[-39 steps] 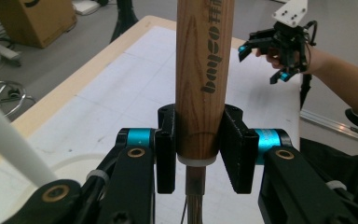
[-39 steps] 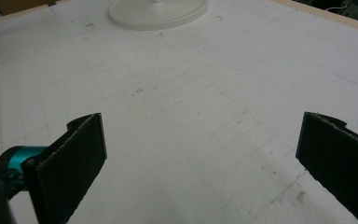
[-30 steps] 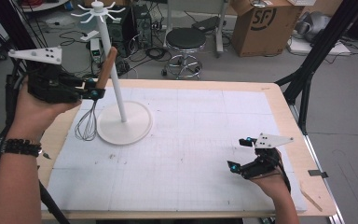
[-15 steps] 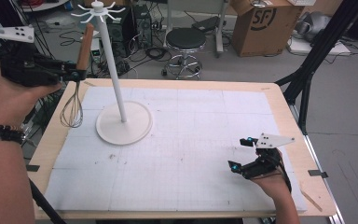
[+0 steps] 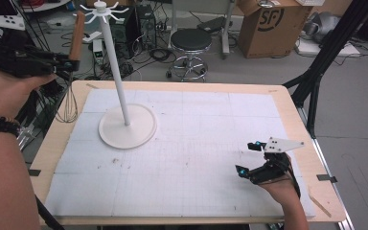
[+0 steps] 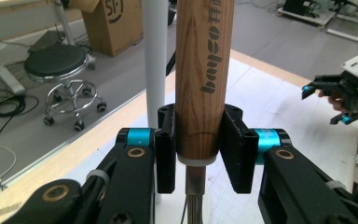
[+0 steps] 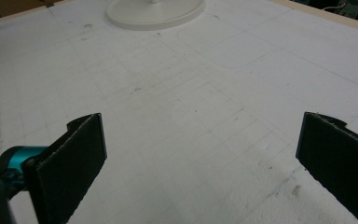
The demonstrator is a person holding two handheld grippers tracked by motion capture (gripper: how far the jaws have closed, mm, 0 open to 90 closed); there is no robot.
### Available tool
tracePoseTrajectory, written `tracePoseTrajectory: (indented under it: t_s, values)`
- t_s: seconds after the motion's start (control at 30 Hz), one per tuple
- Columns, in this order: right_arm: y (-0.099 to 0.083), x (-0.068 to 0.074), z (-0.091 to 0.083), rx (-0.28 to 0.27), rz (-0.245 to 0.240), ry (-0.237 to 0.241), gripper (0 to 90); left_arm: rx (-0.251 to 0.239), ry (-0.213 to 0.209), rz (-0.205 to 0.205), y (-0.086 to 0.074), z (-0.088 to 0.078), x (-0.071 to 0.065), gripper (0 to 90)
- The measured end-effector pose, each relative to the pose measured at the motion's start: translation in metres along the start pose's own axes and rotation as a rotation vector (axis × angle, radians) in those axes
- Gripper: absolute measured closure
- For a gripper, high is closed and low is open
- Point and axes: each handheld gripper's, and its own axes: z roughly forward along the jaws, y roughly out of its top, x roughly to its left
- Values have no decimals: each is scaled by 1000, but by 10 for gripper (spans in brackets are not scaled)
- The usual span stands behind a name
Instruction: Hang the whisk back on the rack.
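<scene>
The left gripper (image 5: 69, 64) pinches the wooden handle of a whisk (image 5: 76, 36) – upright, beside the white stand (image 5: 120, 86). The right gripper (image 5: 250, 158) rests spread on the table (image 5: 196, 88).

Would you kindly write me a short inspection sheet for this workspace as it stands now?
Surface: wooden table under a white gridded mat, lightly scuffed.
Job's things: whisk with wooden handle, held upright off the table's left edge, wires down; white hook stand on its round base on the mat.
Clutter: nothing seen on the mat.
Grippers: left claw shut on the whisk handle; right claw open, low over the mat's right side.
Cables: tangle on the floor behind the table.
Surroundings: black stool, cardboard box, black tripod legs.
</scene>
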Motion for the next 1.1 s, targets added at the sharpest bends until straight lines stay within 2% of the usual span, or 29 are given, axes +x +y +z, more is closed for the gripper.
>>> tracePoseTrajectory:
  t_s: [0.33, 0.83, 1.03, 1.1]
  values:
    - [-2, -1, -2, -2, 2, -3, 5, 11, 8, -23, -5, 12, 5, 689]
    - [-1, -1, -2, -3, 3, -2, 5, 50, 16, -20, 1, 39, -2, 690]
    - [-1, -1, -3, -6, 3, -4, 5, 35, 43, -20, 1, 47, -4, 683]
    - [-1, -1, -3, -6, 4, -2, 5, 10, 55, -30, -2, 48, -3, 615]
